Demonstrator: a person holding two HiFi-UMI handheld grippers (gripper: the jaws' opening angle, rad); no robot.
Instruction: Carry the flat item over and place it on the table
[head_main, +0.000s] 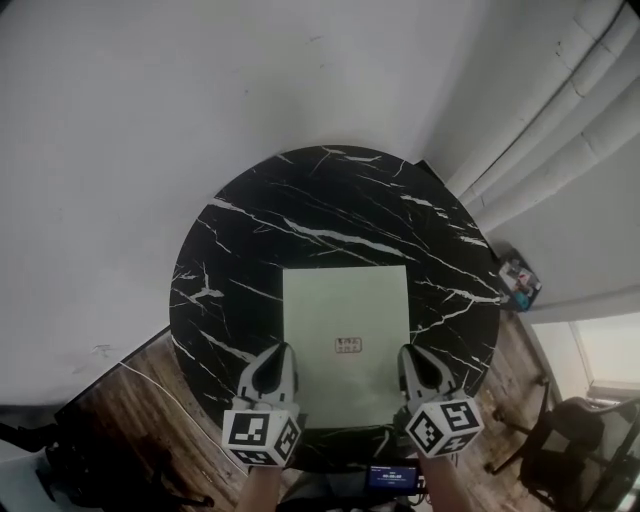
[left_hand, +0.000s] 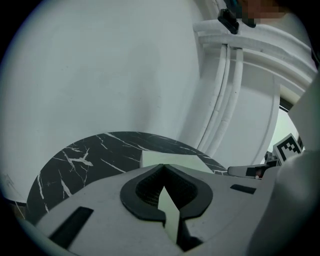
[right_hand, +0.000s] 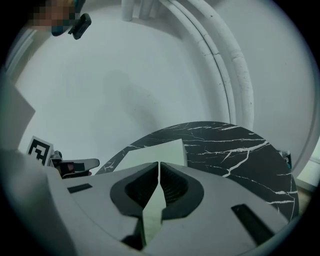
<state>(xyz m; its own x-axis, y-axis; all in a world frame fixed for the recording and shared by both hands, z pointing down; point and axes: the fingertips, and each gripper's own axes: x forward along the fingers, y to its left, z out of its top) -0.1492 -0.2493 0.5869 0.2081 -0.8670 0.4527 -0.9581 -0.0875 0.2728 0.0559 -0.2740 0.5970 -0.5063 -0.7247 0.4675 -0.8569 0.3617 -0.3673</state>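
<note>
One round table (head_main: 250, 220) stands here, black with white veins like marble. There is one flat item (head_main: 345, 305), and there are two grippers, each carrying one cube with square markers.

The flat item is a pale green square panel, plain and matt, with a thin but visible edge. Its single mark is a small reddish label (head_main: 348, 345) close to the side nearest the table's near rim. The panel lies over the near half of the table, wholly inside the table's outline, with its near edge just short of the rim. Whether it rests flat on the top or is held slightly clear cannot be told.

The left gripper (head_main: 276, 360) reaches in over the table's near rim at the panel's near-left corner. Its jaws are closed onto the panel's edge, and the green sheet runs between the dark ribbed pads. The right gripper (head_main: 412, 358) does the same at the near-right corner, also clamped on the panel.

Beyond the table's right side three white pipes (head_main: 540, 130) run along the wall. One dark chair (head_main: 575, 440) stands off the table's near-right side on a wooden floor (head_main: 150, 400).
</note>
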